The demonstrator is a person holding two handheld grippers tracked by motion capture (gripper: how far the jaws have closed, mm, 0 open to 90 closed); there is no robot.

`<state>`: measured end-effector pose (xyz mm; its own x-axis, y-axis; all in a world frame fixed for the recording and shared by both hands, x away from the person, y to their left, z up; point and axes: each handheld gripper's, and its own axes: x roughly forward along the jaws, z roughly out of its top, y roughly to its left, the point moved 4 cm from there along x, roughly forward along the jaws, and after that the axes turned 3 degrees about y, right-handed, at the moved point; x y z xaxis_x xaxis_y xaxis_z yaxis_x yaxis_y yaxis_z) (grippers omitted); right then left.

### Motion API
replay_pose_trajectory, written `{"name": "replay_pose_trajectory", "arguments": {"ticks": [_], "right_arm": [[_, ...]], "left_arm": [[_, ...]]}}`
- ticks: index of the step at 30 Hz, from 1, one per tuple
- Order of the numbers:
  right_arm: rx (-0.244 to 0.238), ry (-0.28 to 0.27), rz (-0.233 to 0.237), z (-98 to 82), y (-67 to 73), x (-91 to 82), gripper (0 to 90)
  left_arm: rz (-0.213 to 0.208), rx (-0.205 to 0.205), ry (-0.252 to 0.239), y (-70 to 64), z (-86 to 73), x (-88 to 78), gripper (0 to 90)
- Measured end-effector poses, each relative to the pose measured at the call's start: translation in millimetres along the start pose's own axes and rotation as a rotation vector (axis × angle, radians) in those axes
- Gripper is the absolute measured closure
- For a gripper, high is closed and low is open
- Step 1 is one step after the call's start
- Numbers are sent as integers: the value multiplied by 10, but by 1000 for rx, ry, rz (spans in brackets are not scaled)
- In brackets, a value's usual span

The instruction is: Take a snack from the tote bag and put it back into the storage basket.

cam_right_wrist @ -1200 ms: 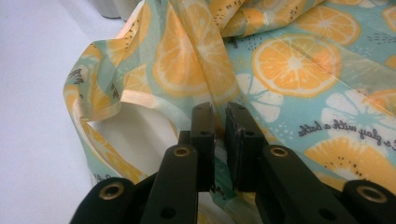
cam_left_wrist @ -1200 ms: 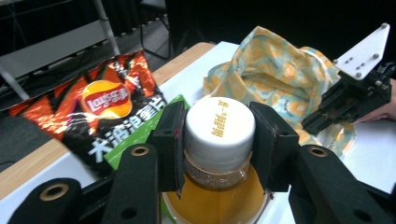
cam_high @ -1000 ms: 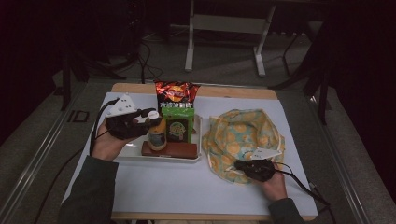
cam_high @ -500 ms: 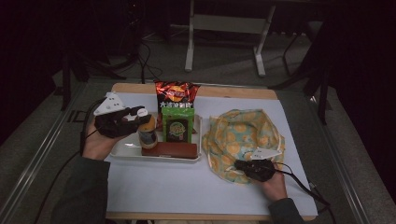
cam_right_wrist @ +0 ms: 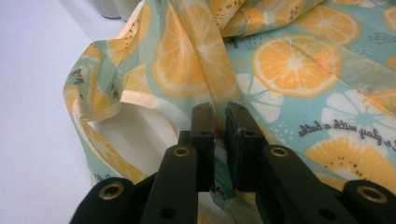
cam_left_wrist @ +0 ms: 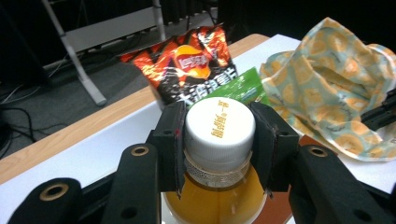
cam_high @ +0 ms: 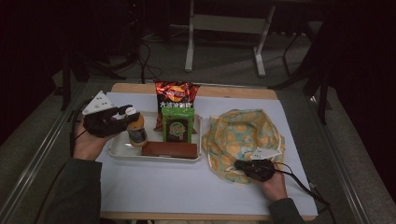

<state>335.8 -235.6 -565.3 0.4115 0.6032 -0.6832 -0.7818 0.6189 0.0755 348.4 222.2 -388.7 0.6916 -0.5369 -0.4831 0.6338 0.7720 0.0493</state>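
Note:
My left gripper is shut on a bottle of orange drink at the left end of the white tray. In the left gripper view its pads press both sides of the bottle's white cap. At the front right lies a cloth bag printed with orange slices. My right gripper is shut on the bag's near edge. In the right gripper view the bag's fabric is pinched between the narrow jaws of that gripper.
On the tray lie a green packet and a brown bar. A red chips bag leans at the tray's far edge. White paper covers the wooden table. Cables trail from both grippers.
My left gripper has carried the bottle leftward, from beside the green packet to the tray's left end. The right hand and the bag have stayed put.

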Motion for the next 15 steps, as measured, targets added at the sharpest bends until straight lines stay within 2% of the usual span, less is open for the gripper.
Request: {"name": "replay_pose_trajectory", "arguments": {"ticks": [7,15], "right_arm": [[-1,1,0,0,-1,-1,817],[-1,0,-1,0,0,0,818]], "left_arm": [[20,-15,7,79,-97,-40,581],[-1,-18,22,131,-249,-14,581]]}}
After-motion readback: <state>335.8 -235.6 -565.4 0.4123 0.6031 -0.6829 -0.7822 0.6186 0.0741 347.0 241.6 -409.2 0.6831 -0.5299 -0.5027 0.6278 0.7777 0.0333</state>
